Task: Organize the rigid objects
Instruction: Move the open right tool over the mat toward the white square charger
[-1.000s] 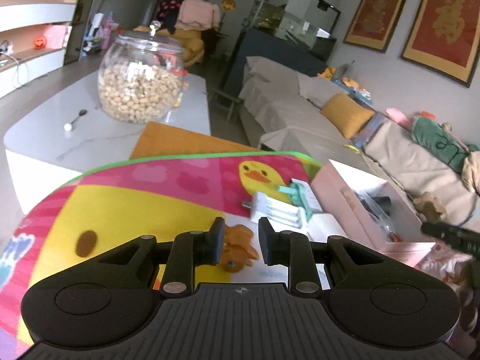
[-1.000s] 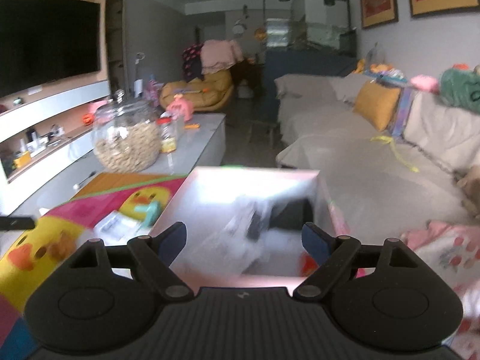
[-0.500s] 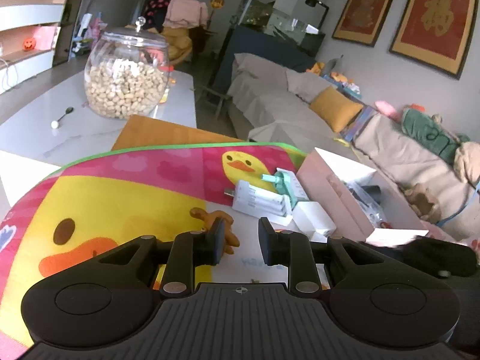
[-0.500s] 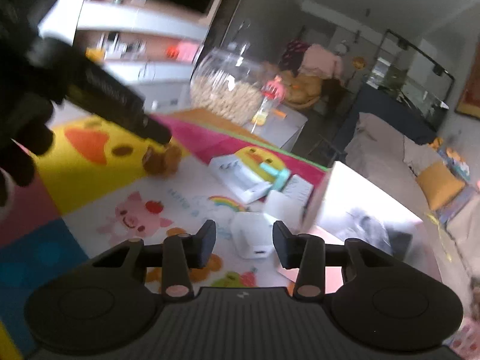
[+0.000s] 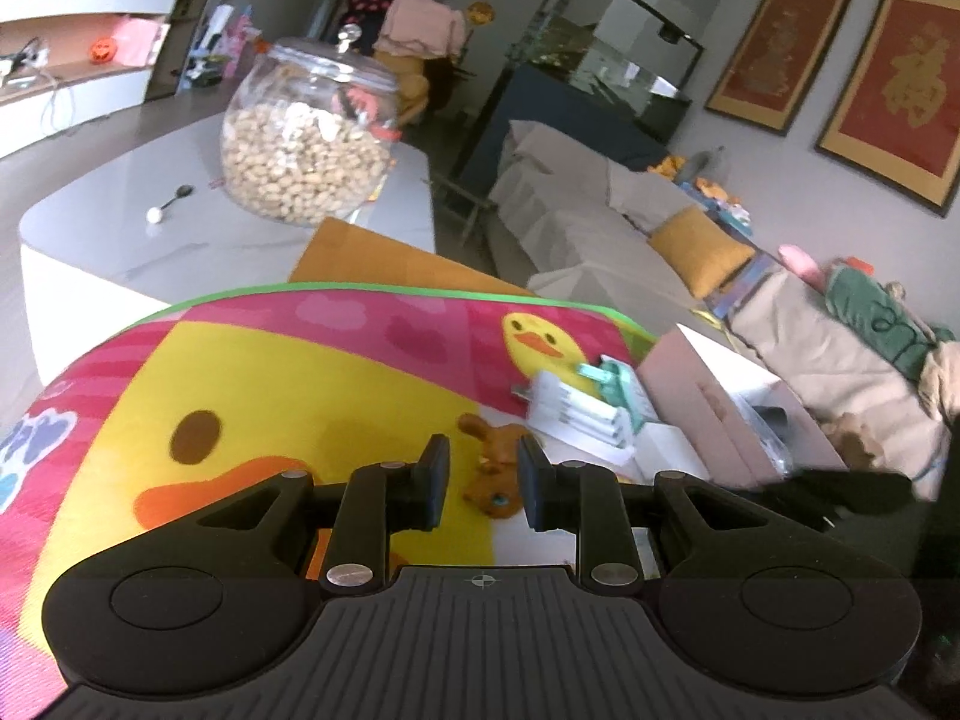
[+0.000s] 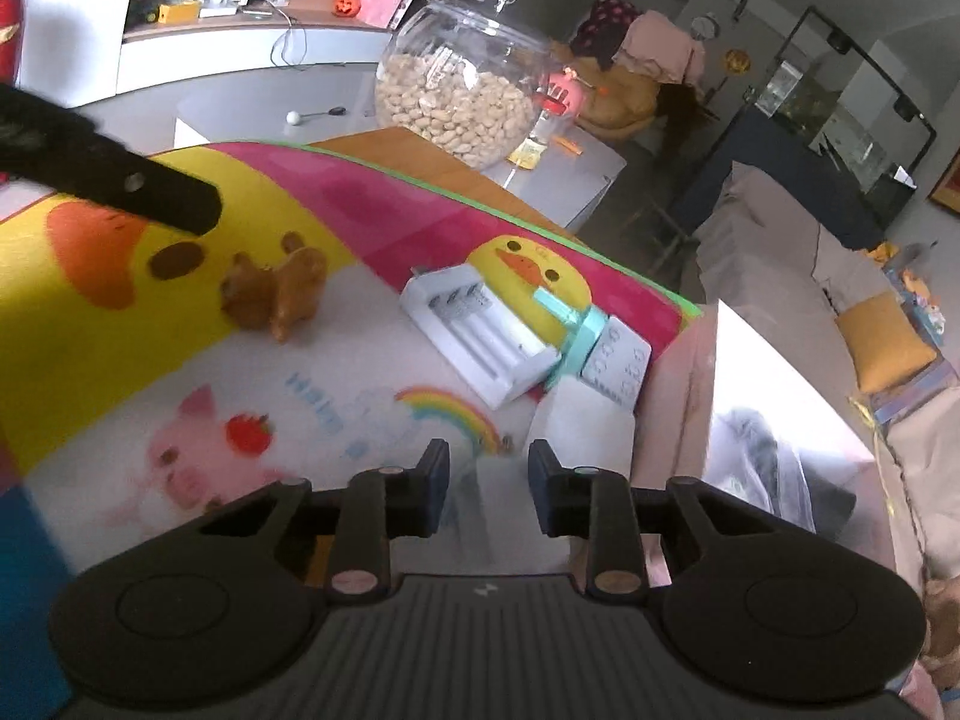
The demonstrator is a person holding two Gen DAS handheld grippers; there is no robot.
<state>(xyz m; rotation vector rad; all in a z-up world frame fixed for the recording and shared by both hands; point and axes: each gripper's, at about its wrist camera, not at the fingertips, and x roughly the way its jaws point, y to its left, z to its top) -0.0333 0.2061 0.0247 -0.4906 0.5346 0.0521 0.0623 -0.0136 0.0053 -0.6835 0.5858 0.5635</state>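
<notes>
- Left claw (image 5: 483,483): jaws apart, nothing clamped. Brown toy animal (image 5: 495,471) lies on the play mat (image 5: 288,372), showing in the gap between the fingertips; contact cannot be told.
- From the right wrist view the toy (image 6: 273,291) sits well left of and beyond the right claw (image 6: 487,480).
- Right claw: jaws apart, empty, over a small white block (image 6: 579,426).
- White battery charger (image 6: 480,330) lies beyond, beside the pink box (image 6: 684,384).
- Peanut jar (image 5: 306,138) stands on the grey table (image 5: 120,222).

We are seeing the pink box's (image 6: 678,372) contents only as a blurred, glare-washed bundle at right; the left gripper (image 6: 180,204) is entering cropped at upper left.
</notes>
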